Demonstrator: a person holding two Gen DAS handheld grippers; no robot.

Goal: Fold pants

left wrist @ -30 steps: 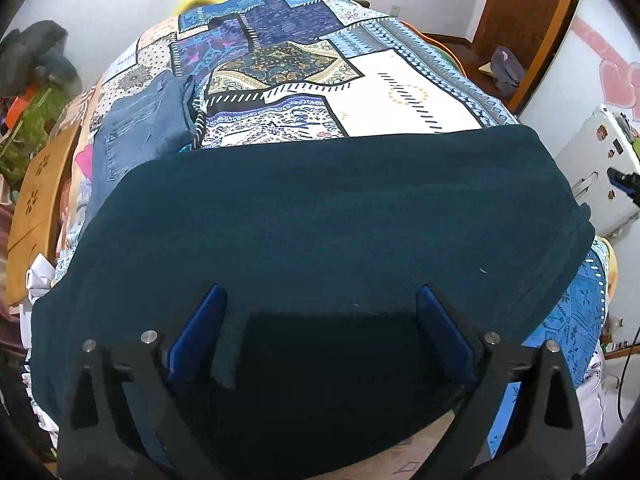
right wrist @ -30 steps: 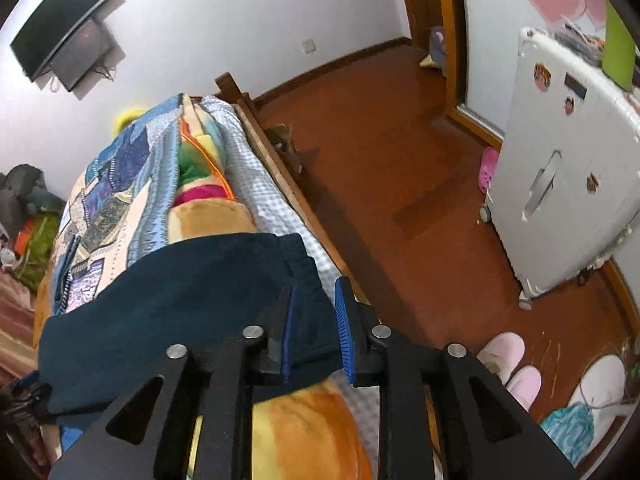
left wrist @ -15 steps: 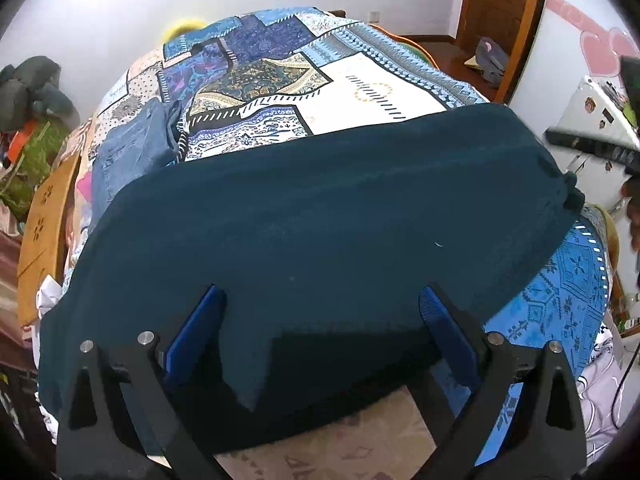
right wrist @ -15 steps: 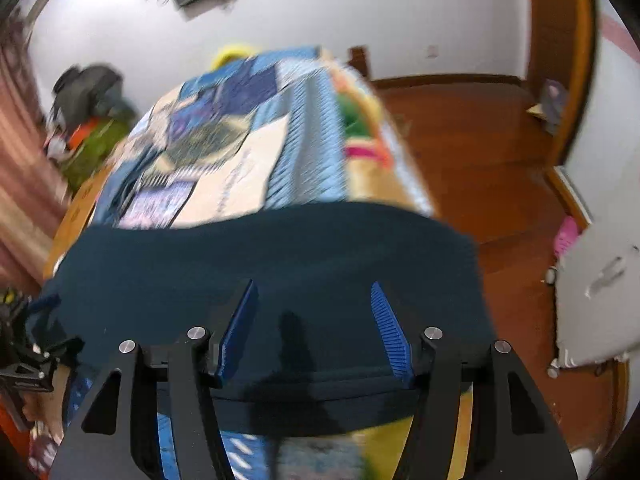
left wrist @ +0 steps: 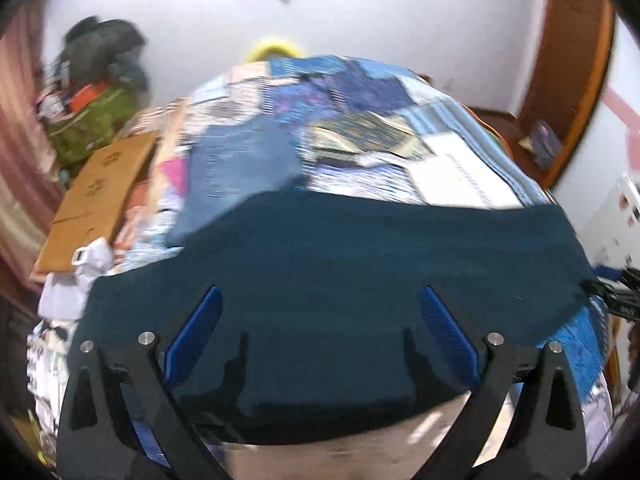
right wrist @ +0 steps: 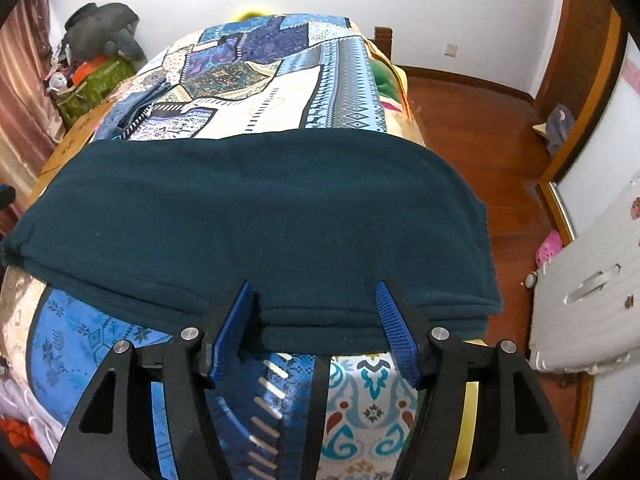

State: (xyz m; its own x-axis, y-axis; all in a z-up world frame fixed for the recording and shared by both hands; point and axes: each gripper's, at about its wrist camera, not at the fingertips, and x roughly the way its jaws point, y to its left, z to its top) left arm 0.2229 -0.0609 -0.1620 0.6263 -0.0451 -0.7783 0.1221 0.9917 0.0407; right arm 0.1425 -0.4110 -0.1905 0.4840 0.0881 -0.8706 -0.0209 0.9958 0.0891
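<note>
No legible text, label, brand or number in either view, stickers on white appliance point(right wrist: 592, 292) too small to read, marks on cardboard box point(left wrist: 96, 196) blurred, unreadable

The dark teal fleece pants point(right wrist: 256, 216) lie flat across the near end of the patchwork-quilted bed point(right wrist: 280, 92), with bare quilt beyond them. On the left side a folded blue denim garment point(left wrist: 240, 172) touches the pants' far edge, beside a brown cardboard box point(left wrist: 96, 192). On the right lies wooden floor point(right wrist: 472, 140), bounded by a white ribbed cabinet point(right wrist: 592, 292) and a wooden door frame point(right wrist: 580, 112).
</note>
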